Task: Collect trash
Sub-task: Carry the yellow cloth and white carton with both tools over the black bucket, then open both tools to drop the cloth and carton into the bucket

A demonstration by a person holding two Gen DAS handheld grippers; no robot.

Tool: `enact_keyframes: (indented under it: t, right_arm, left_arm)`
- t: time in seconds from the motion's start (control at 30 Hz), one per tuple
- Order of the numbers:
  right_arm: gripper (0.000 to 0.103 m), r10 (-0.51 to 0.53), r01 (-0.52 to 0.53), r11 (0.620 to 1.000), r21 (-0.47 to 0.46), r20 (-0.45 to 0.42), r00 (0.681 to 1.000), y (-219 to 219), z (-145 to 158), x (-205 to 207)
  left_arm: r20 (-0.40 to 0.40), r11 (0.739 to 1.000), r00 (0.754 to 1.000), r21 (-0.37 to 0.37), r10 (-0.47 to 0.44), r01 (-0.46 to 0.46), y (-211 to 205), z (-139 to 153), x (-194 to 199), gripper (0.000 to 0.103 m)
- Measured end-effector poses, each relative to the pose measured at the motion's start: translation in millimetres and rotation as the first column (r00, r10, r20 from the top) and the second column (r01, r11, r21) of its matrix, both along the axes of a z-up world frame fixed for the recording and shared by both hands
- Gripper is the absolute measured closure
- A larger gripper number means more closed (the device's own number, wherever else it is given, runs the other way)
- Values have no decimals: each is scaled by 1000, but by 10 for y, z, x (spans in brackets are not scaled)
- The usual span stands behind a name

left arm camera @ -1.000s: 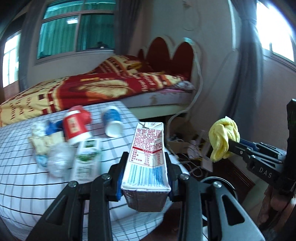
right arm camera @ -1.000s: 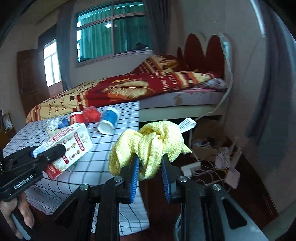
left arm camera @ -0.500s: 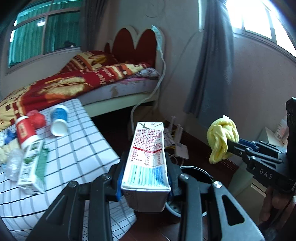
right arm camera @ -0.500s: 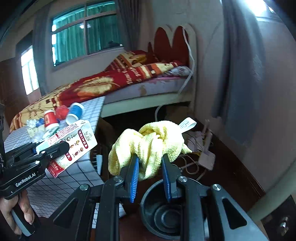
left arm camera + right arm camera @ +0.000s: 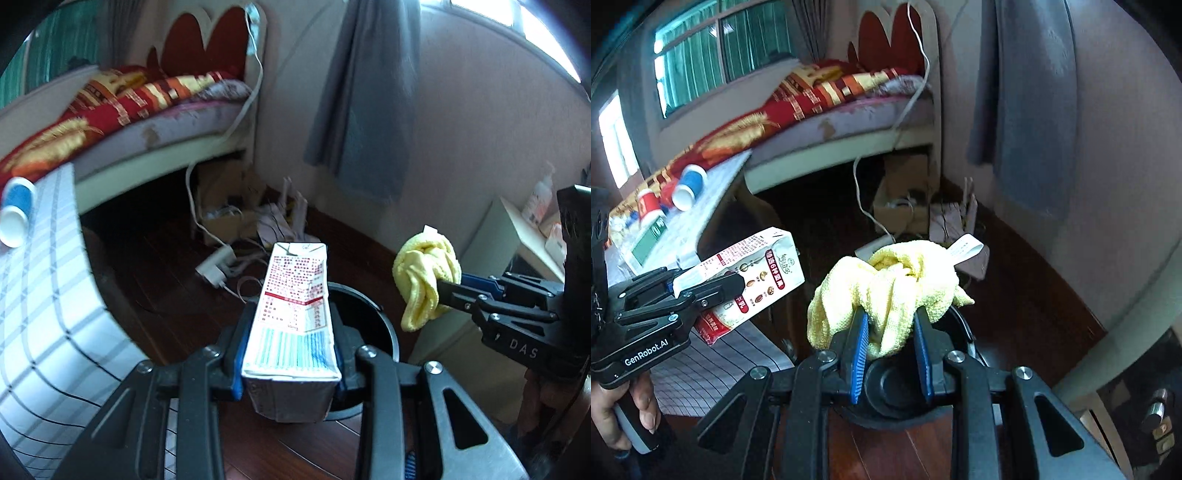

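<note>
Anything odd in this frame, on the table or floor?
Yes. A blue paper cup lies tipped on its side on the checked table, beside a red cup. Loose cables and a power adapter sprawl across the floor by the black bin.

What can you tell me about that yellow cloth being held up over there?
The yellow cloth is a soft, looped terry rag, crumpled into a knotted bundle, with a white label sticking out of its top. The right gripper pinches it between blue-padded fingers, so folds bulge above and droop to the left. It hangs in the air above a round black bin on the dark wooden floor, touching nothing but the pads.
</note>
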State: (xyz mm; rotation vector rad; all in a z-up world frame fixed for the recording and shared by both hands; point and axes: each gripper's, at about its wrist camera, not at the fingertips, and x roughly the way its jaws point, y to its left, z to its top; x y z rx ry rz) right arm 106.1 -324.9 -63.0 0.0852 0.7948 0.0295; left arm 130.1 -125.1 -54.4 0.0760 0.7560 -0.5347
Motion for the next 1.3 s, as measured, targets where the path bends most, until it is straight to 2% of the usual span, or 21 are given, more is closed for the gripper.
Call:
enact_keyframes:
  t: [0.23, 0.5, 0.57, 0.6, 0.63, 0.67, 0.7, 0.73, 0.77, 0.83, 0.93, 1.3]
  right_arm:
    - [77, 37, -36, 999, 12, -88, 995, -92, -445, 116]
    - [75, 111, -109, 994, 24, -183, 977, -90, -931, 325]
    - [62, 126, -128, 992, 6, -219, 968, -62, -1084, 383]
    - [31, 110, -122, 992, -39, -233, 966, -53, -1156, 415]
    - [12, 71, -99, 990, -103, -246, 967, -65, -1235, 428]
    - [11, 48, -80, 990, -118, -252, 966, -122, -1306, 421]
    - [11, 29, -59, 992, -108, -261, 965, -182, -1345, 412]
    - [11, -1, -32, 993, -115, -269, 963, -241, -1374, 410]
    - [10, -23, -11, 992, -125, -267, 963, -290, -1386, 404]
    - [0, -54, 19, 991, -135, -259, 964, -349, -1373, 392]
    - [0, -90, 57, 989, -135, -250, 964, -388, -1322, 398]
    - [0, -102, 81, 990, -114, -201, 974, -339, -1086, 339]
  left_arm:
    - [-79, 998, 996, 36, -43, 46, -196, -321, 105, 67]
    - [-186, 995, 980, 49, -72, 82, -302, -632, 226, 67]
    - [-224, 993, 971, 70, -81, 98, -356, -730, 278, 65]
    - [-239, 992, 969, 91, -63, 87, -365, -784, 299, 58]
    - [-245, 992, 968, 98, -50, 76, -352, -816, 315, 41]
    - [-243, 992, 970, 112, -24, 52, -323, -836, 317, 30]
    - [-231, 990, 973, 136, 5, 28, -305, -850, 327, 14]
    - [-211, 986, 977, 165, 28, 7, -290, -857, 310, 5]
    - [-200, 984, 979, 177, 38, -2, -272, -866, 303, 3]
    - [-185, 983, 981, 183, 57, -22, -231, -869, 290, 1]
    - [-163, 980, 983, 194, 82, -49, -196, -850, 280, 1]
    - [-101, 978, 989, 187, 110, -90, -132, -644, 240, 1]
